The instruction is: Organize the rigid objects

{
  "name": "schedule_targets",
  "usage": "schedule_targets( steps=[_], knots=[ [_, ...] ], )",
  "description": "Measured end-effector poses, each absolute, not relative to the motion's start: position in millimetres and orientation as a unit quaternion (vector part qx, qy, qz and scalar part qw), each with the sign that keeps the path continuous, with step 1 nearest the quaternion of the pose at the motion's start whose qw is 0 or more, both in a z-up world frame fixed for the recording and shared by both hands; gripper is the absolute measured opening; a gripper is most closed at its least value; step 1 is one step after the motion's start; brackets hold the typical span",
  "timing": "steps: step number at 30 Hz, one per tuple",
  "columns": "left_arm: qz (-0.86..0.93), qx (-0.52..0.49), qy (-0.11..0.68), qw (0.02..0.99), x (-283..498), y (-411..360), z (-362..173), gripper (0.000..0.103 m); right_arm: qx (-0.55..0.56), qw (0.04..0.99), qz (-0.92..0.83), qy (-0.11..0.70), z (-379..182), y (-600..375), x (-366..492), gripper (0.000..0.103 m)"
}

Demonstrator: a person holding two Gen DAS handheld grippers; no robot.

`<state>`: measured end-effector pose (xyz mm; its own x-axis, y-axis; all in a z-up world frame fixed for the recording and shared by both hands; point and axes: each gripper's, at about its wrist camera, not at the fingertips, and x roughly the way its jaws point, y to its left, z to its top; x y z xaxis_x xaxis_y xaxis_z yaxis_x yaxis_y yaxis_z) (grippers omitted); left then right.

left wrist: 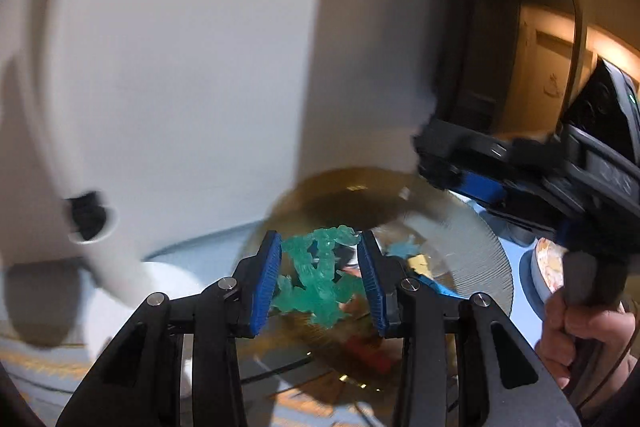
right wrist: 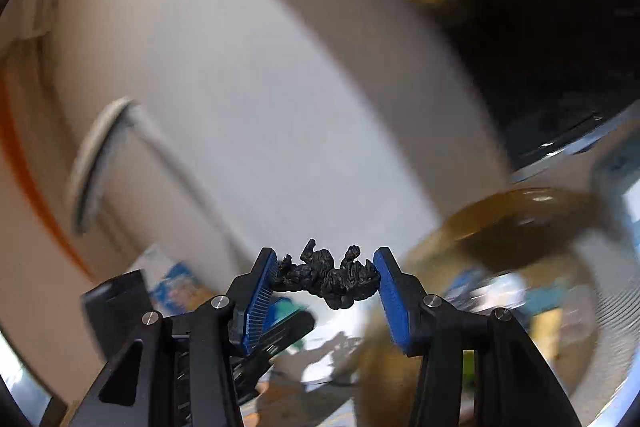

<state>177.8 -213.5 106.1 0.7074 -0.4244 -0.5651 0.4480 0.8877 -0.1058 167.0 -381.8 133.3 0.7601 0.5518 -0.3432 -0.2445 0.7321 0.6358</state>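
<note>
My left gripper (left wrist: 320, 275) is shut on a translucent green figurine (left wrist: 316, 279), held between its blue pads above an amber glass bowl (left wrist: 360, 195). My right gripper (right wrist: 326, 279) is shut on a lumpy black figurine (right wrist: 332, 277), lifted in the air. The right gripper (left wrist: 520, 187) also shows at the right of the left wrist view, held in a hand above the bowl's rim. The amber bowl (right wrist: 520, 227) lies low and right in the right wrist view, blurred.
A clear ribbed glass plate (left wrist: 480, 259) holds small blue, yellow and red pieces beside the amber bowl. A white wall (left wrist: 180, 67) fills the background. A white round object (left wrist: 160, 291) sits at the left. A small round dish (left wrist: 544, 267) lies at the right.
</note>
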Motion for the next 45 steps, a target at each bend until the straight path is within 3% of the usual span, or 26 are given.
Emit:
schedule_targets(
  steps=[6, 7, 8, 9, 10, 11, 22, 28, 36, 45],
  knots=[
    [-0.259, 0.028, 0.340, 0.904, 200.3, -249.5, 79.8, 0.036, 0.291, 0.890, 0.183, 0.299, 110.8, -403.2, 189.4, 0.050],
    [-0.260, 0.030, 0.348, 0.900, 202.9, -252.6, 76.2, 0.041, 0.292, 0.890, 0.179, 0.301, 109.1, -404.7, 190.3, 0.051],
    [-0.255, 0.033, 0.354, 0.899, 204.7, -254.3, 74.2, 0.050, 0.298, 0.889, 0.174, 0.303, 107.1, -407.4, 191.2, 0.058],
    [-0.246, 0.036, 0.356, 0.901, 204.6, -255.4, 73.0, 0.076, 0.304, 0.888, 0.170, 0.301, 106.5, -409.1, 193.0, 0.085],
    [-0.244, 0.036, 0.357, 0.901, 204.7, -254.5, 72.7, 0.101, 0.313, 0.886, 0.166, 0.299, 106.8, -412.9, 194.1, 0.102],
    [-0.246, 0.031, 0.357, 0.901, 201.4, -253.5, 72.3, 0.103, 0.326, 0.884, 0.166, 0.291, 107.7, -416.6, 191.9, 0.103],
    [-0.205, -0.010, 0.363, 0.909, 159.6, -185.3, 104.2, 0.102, 0.375, 0.858, 0.178, 0.301, 131.6, -409.3, 151.2, 0.103],
    [-0.132, 0.002, 0.361, 0.923, 100.7, -99.0, 121.3, 0.102, 0.303, 0.858, 0.169, 0.380, 144.9, -337.7, 87.3, 0.103],
    [-0.045, -0.035, 0.415, 0.908, 25.7, 1.5, 58.5, 0.102, 0.106, 0.866, 0.121, 0.474, 85.3, -219.0, 14.3, 0.103],
    [-0.027, -0.021, 0.445, 0.895, -10.9, 4.0, 1.8, 0.102, 0.012, 0.858, 0.130, 0.497, 32.1, -175.5, -23.2, 0.103]
  ],
)
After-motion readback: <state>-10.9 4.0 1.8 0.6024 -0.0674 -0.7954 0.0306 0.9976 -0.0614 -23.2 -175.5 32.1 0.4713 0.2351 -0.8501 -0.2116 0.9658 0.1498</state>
